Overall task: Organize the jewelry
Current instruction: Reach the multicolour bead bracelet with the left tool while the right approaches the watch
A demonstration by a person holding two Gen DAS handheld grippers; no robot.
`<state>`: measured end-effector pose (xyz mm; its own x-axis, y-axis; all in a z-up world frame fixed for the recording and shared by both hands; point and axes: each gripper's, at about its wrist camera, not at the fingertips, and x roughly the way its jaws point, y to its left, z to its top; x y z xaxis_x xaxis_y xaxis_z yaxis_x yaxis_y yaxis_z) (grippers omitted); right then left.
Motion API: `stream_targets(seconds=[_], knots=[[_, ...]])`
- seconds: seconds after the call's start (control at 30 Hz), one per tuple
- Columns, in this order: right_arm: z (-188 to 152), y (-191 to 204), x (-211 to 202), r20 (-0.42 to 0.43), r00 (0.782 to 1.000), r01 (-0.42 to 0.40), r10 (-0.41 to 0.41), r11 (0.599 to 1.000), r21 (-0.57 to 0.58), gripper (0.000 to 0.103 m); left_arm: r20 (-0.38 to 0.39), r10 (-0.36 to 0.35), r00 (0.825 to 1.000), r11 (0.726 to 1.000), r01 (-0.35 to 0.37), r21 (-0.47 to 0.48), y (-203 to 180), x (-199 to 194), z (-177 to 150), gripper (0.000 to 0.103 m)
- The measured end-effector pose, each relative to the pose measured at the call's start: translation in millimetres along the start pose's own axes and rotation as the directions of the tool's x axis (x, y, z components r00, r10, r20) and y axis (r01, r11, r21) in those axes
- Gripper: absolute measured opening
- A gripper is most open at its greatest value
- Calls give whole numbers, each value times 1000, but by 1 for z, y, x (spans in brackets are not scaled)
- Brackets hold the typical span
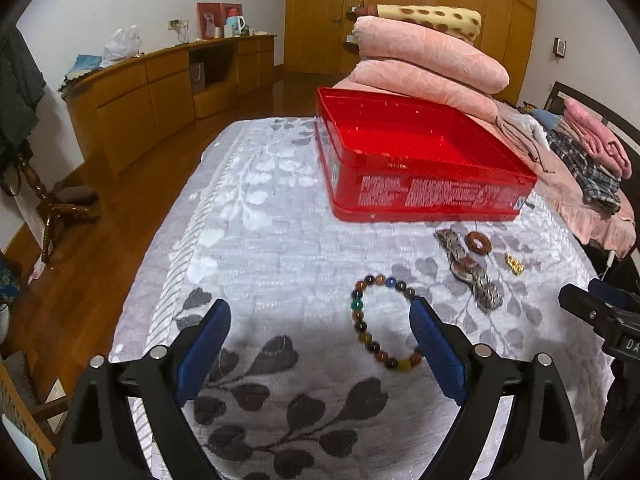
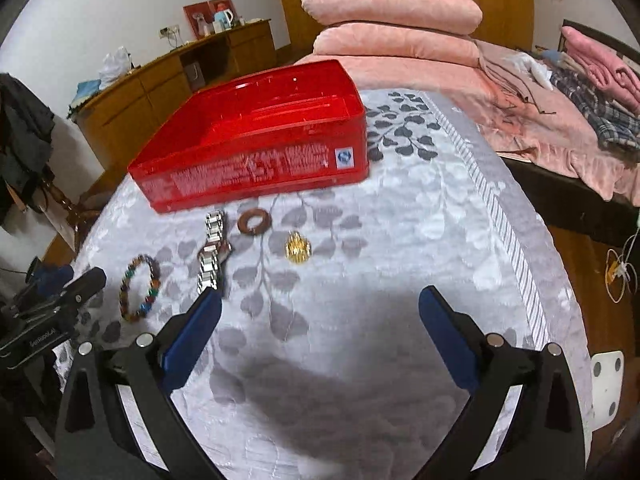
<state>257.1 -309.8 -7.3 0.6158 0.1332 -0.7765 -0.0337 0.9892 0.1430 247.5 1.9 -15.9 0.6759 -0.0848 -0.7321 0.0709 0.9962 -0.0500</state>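
Blue-padded left tongs (image 1: 320,344) hang wide apart and empty over the near edge of the bed (image 1: 260,240), their right pad just beside the bead bracelet (image 1: 384,322). Right tongs (image 2: 320,332) are likewise spread wide, holding nothing, above bare cover near the same edge. Beyond the bracelet lie a watch (image 1: 468,270), a brown ring (image 1: 479,242) and a small gold piece (image 1: 514,263), all loose on the cover, just short of the red tin (image 1: 420,192), which stands open and looks empty toward the far edge.

Nothing appears sorted yet. The bracelet sits off-centre to the left tongs, so closing now would likely clip only one side and flick it away. The soft cover could bunch between the pads. The gold piece is tiny and could slip out.
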Motion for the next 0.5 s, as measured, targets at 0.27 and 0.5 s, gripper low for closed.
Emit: stream_targets(seconds=[0.27,0.5], knots=[[-11,6,-3,-5,999,37,-37,999,-33,96,-37,0,999,1000,1,22,-5,8,-10,89],[-12,9,-3,-15,999,28,-29,999,-14,97,-86,-47,995,998,50,31,-11,23,-10,68]])
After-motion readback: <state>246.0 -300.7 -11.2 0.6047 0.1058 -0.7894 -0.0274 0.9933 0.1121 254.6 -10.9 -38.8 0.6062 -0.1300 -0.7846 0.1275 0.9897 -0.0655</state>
